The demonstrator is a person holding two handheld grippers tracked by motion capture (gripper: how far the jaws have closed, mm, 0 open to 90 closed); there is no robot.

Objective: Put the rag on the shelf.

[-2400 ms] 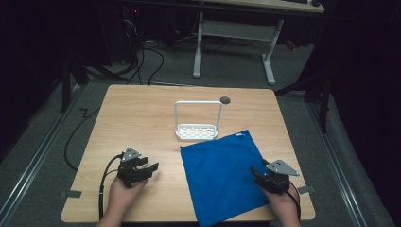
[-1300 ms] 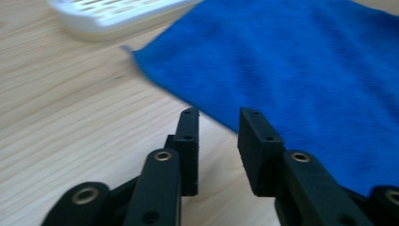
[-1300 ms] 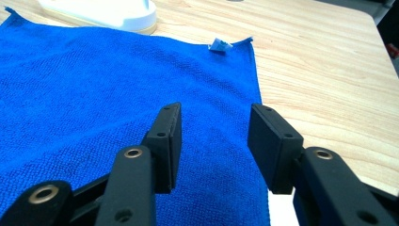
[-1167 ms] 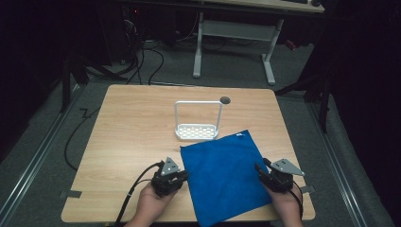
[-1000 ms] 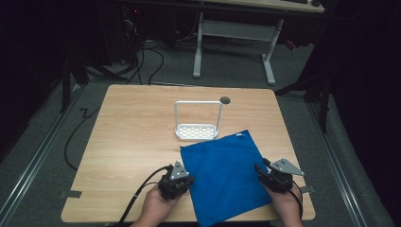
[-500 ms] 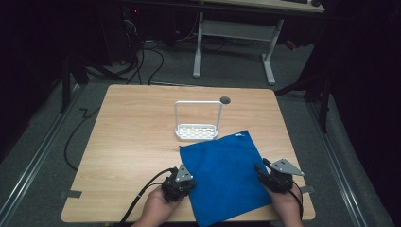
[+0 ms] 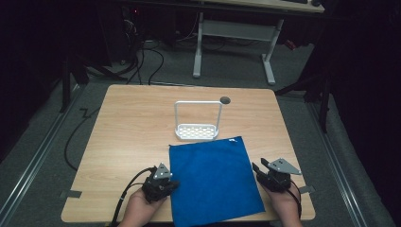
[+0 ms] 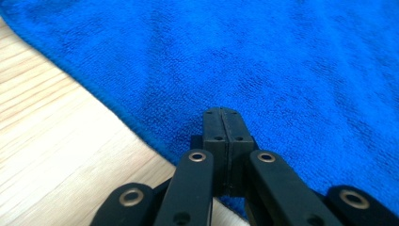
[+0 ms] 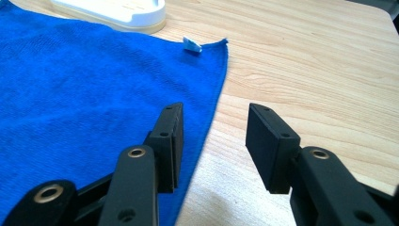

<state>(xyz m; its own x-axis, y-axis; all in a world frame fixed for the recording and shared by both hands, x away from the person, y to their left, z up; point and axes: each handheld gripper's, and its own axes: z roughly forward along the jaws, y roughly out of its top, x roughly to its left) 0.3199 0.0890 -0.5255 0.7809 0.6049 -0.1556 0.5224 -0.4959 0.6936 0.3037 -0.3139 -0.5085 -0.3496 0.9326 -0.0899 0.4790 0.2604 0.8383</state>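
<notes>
We are looking at the blue cloth (image 7: 213, 182) lying flat on the counter (image 7: 127, 127), long axis running near to far. Our left tongs (image 8: 221, 123) are pinching its left edge; our right tongs (image 9: 214, 141) are straddling its right edge, spread apart.

I am working in what looks like a lab or recording room, not a home. My fingers are hovering over a bare wooden table (image 7: 132, 123) with a cable hole (image 7: 225, 100) at its far edge, well ahead of my fingers. Grey carpet (image 7: 42, 142) is lying all round it. Beyond the far edge, black cables (image 7: 142, 56) are trailing across the floor beside the white metal legs of a desk (image 7: 234, 35). Everything further out is sinking into darkness, so I am probably missing much of the room.
</notes>
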